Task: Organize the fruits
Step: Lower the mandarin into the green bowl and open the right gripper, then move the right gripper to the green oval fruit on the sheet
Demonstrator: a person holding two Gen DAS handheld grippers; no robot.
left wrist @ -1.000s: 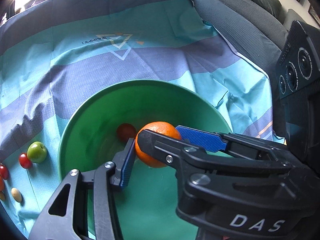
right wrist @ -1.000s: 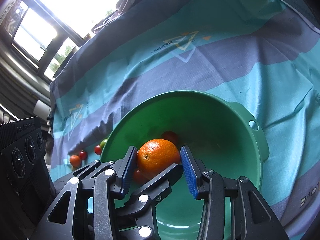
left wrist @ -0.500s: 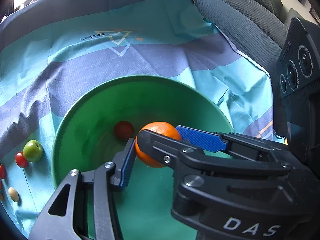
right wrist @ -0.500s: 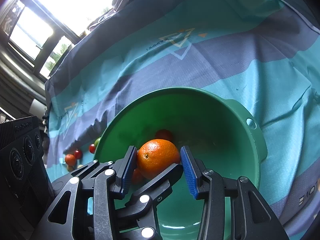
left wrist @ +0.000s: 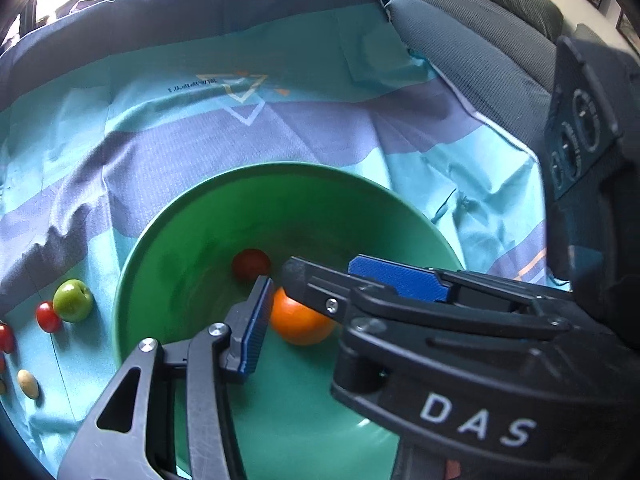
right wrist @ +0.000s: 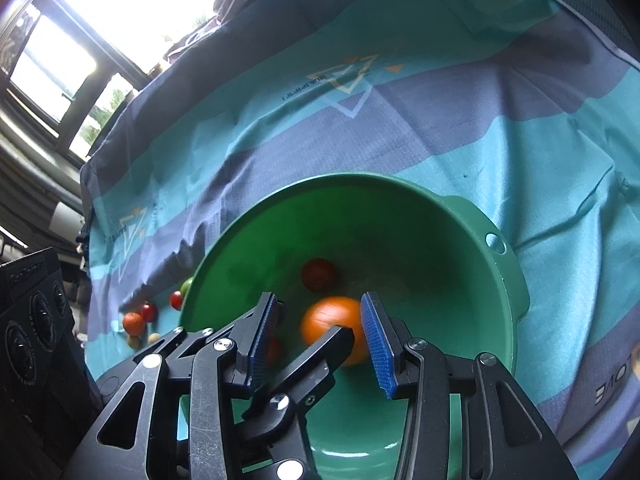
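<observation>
An orange (left wrist: 298,322) lies loose inside a green bowl (left wrist: 168,276), next to a dark red fruit (left wrist: 251,264). It also shows in the right wrist view (right wrist: 334,326), blurred, with the red fruit (right wrist: 319,274) behind it in the bowl (right wrist: 472,280). Both grippers hang over the bowl, crossing each other. My left gripper (left wrist: 308,300) is open above the orange. My right gripper (right wrist: 320,336) is open, its blue pads (right wrist: 376,344) apart and clear of the orange.
On the teal and purple cloth left of the bowl lie a green apple (left wrist: 73,300), red cherry tomatoes (left wrist: 48,317), a pale oval fruit (left wrist: 28,384) and a small orange fruit (right wrist: 133,322). A grey sofa (left wrist: 492,36) stands at the right.
Both grippers held the orange between their pads above the bowl. Now the jaws have opened wider and the orange has dropped to the bowl's bottom.
</observation>
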